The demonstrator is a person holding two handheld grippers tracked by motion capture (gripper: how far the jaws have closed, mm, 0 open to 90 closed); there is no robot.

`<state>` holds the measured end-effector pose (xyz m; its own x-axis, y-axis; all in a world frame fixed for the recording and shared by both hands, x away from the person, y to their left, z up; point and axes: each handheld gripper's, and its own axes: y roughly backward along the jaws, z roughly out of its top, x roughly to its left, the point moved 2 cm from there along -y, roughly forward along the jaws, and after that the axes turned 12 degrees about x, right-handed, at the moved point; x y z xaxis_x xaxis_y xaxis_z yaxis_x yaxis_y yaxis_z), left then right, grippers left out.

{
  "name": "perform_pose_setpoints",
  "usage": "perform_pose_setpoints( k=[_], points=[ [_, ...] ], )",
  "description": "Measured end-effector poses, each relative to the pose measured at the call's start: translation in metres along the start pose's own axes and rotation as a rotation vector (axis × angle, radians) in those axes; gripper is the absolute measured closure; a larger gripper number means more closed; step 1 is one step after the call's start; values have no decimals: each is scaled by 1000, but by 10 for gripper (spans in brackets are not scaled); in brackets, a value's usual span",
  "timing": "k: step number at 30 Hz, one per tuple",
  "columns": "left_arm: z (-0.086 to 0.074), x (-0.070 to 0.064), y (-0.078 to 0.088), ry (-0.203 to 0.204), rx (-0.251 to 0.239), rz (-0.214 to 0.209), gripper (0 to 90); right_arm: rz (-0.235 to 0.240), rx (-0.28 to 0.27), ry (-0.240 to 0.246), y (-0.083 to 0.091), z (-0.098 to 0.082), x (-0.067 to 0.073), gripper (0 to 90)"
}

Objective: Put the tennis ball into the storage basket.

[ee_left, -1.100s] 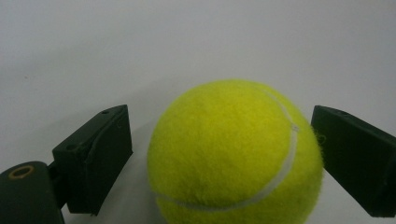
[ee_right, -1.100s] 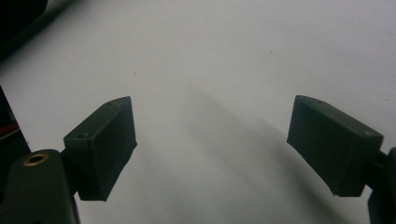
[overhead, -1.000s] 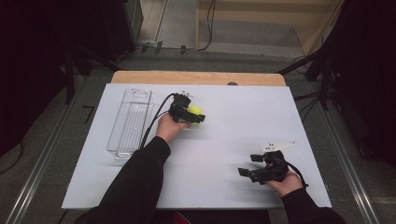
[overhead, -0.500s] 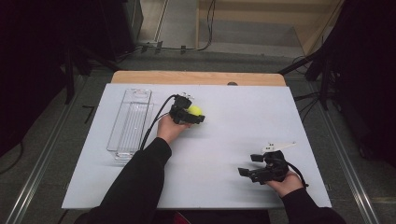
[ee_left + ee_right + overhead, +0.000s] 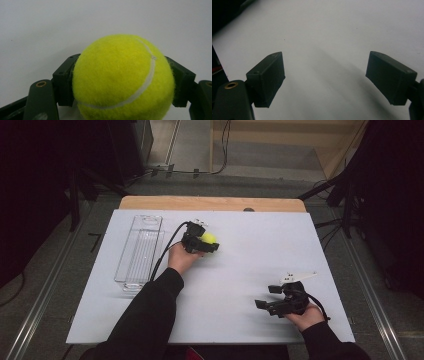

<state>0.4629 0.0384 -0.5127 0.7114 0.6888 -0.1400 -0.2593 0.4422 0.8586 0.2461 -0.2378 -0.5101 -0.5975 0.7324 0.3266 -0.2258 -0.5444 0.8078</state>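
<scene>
A clear tray [image 5: 139,250] lies at the table's left. My left gripper [image 5: 201,241] clamps the tennis ball [image 5: 122,80] mid-table; likely next, placing it there. My right gripper [image 5: 280,298] rests near-right, jaws apart, empty.

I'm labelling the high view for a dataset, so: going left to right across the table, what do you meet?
Clear plastic tray → left gripper shut on the tennis ball → right gripper, jaws apart and holding nothing.

white table [image 5: 250,255], grey floor [image 5: 45,285] — dark surroundings
</scene>
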Motion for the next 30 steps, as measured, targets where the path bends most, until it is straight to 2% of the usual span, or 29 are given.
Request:
perform_pose_setpoints(
  k=[3,6,10,12,25,29,30],
  points=[
    [0,-1,2,-12,8,12,267,1,-1,-4,0,0,0,135],
    [0,-2,4,-3,6,0,267,1,-1,-1,0,0,0,135],
    [-1,-5,8,-14,10,-8,266,2,2,1,0,0,0,135],
    [-2,-8,11,-13,13,-32,266,3,1,2,-1,0,0,135],
    [-8,-19,27,-27,28,-79,266,1,-1,-6,-1,0,-1,135],
    [-12,-21,34,-18,30,-93,266,2,2,-7,-2,0,-2,135],
    [-14,-22,38,-29,38,-91,266,0,1,-5,-2,0,-2,135]
  ],
)
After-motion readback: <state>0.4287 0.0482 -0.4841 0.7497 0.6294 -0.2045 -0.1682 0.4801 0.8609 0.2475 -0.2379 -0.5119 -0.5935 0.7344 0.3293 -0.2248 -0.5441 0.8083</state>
